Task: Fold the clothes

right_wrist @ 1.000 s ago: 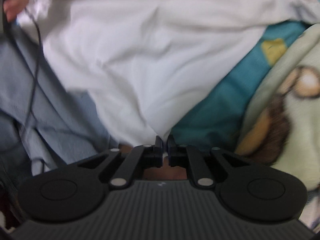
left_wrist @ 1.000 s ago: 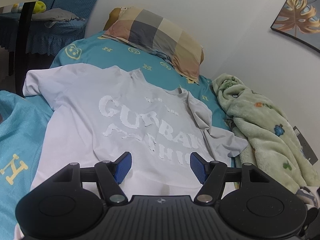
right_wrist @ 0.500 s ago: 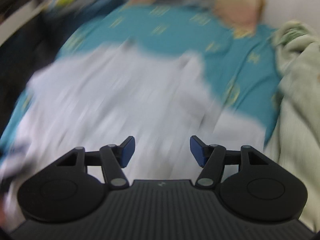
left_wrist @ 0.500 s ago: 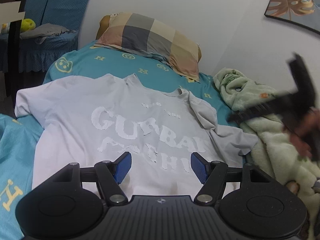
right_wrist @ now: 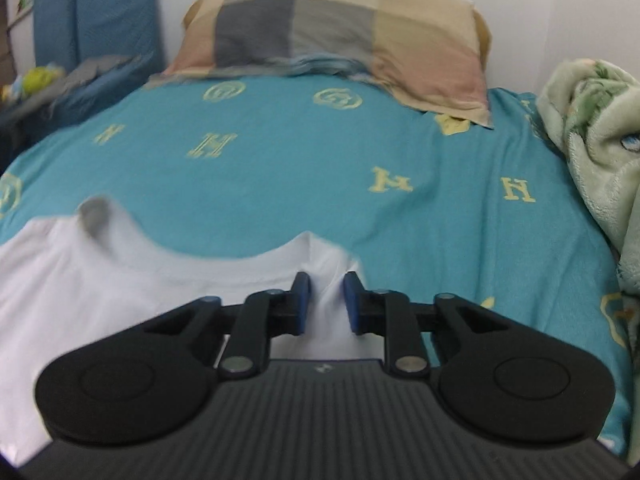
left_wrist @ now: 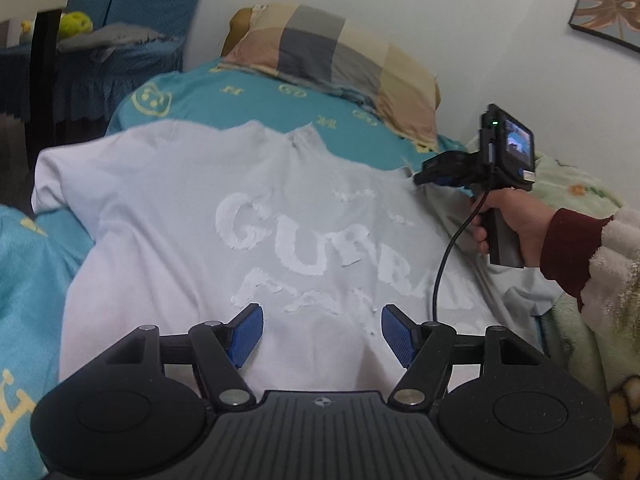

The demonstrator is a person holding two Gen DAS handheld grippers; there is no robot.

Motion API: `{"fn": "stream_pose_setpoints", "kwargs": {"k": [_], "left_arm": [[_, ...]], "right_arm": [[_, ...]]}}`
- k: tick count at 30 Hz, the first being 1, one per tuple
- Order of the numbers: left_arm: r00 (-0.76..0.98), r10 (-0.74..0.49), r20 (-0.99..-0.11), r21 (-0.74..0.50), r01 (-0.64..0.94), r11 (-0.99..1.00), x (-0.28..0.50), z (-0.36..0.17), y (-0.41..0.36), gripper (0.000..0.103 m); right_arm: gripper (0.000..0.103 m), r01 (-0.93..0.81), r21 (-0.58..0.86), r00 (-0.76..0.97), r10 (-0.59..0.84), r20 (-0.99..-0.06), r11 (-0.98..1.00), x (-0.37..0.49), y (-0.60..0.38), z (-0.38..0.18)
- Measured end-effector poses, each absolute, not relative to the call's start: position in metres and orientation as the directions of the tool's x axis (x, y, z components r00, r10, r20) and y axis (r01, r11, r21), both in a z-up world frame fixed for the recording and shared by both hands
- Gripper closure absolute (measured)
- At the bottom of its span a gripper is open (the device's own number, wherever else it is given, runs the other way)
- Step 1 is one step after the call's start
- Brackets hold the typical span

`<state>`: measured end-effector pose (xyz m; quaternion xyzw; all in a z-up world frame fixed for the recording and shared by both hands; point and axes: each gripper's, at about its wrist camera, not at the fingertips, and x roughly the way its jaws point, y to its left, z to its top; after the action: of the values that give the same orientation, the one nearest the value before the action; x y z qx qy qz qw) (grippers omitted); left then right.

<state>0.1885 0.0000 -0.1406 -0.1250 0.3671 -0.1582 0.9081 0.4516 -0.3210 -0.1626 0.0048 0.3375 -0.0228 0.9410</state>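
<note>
Step in hand: first fold. T-shirt (left_wrist: 224,216) is lying flat, print up, on bed (right_wrist: 320,168). Right hand-held gripper (right_wrist: 325,300) is part-closing at shoulder by collar; cloth btwn pads, not clamped. Left hand-held gripper (left_wrist: 322,334) is hovering wide open over hem. Next: clamp shoulder, left grips hem, fold inward.

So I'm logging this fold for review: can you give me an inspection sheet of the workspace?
Surface: teal bedsheet with yellow motifs.
Job's things: white T-shirt spread flat, print up, unfolded.
Clutter: checked pillow at the head; green fleece blanket bunched on the right.
Grippers: left gripper open above the hem; right gripper partly closed around shoulder fabric beside the collar.
Cables: black cable hanging from the right gripper's handle.
Surroundings: white wall, framed leaf picture.
</note>
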Motion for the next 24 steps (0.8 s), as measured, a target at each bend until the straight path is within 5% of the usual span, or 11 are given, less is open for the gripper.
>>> {"fn": "stream_pose_setpoints", "kwargs": {"k": [4, 9, 20, 24], "left_arm": [[0.681, -0.372, -0.631, -0.330, 0.198, 0.923, 0.191, -0.145, 0.000, 0.035], [0.672, -0.379, -0.637, -0.342, 0.194, 0.919, 0.193, -0.148, 0.001, 0.035], [0.671, -0.402, -0.622, -0.384, 0.186, 0.905, 0.183, -0.139, 0.005, 0.035], [0.668, -0.403, -0.625, -0.385, 0.186, 0.904, 0.179, -0.138, 0.006, 0.035]], "right_arm": [[0.083, 0.172, -0.034, 0.787, -0.158, -0.596, 0.985, 0.456, -0.345, -0.162], [0.081, 0.236, 0.113, 0.796, -0.125, -0.593, 0.965, 0.433, -0.371, -0.140], [0.078, 0.353, 0.322, 0.812, -0.117, -0.572, 0.878, 0.261, -0.377, -0.070], [0.050, 0.453, 0.466, 0.763, -0.061, -0.643, 0.760, 0.217, -0.380, -0.088]]}}
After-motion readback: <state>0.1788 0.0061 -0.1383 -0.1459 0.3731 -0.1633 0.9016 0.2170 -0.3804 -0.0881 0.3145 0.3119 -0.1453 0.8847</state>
